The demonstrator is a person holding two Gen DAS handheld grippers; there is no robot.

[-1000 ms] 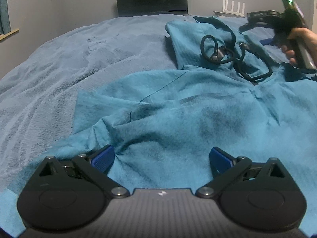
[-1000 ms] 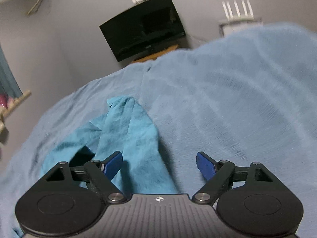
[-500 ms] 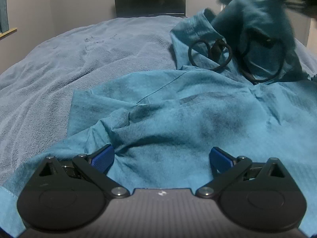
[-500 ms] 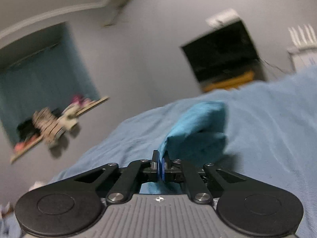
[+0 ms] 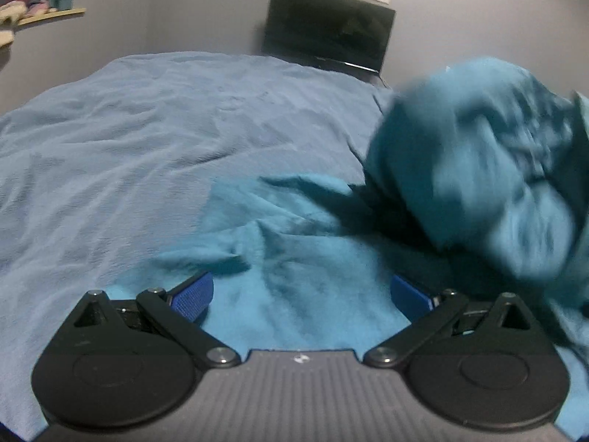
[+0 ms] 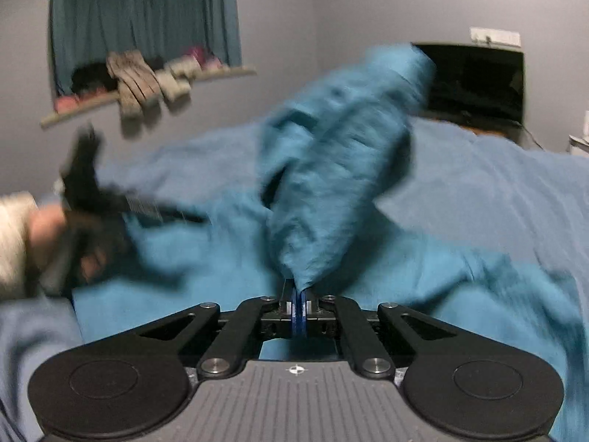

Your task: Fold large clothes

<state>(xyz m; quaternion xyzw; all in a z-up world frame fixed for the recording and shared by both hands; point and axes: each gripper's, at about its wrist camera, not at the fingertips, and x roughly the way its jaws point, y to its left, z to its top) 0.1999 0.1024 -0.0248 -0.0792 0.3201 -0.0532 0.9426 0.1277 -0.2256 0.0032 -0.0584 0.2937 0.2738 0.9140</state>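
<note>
Tongs check: left pair wide open over the cloth, right pair pinched tight on it, fold barely started imo.

Left wrist view: left tongs [image 5: 300,294] are spread wide with nothing between the blue pads, hovering low over the teal garment [image 5: 294,258], which lies rumpled on the blue bed [image 5: 147,140]; a blurry lifted bunch of it hangs in the air at the right, so the cloth runs roughly from near the camera up and to the right. Right wrist view: right tongs [image 6: 298,307] are closed all the way on an edge of the garment [image 6: 331,169], and the held part stands up from the pads, long axis leaning up and right toward the dark screen [image 6: 478,81]. No neat fold visible anywhere yet, so I'd guess most of the job is left.
</note>
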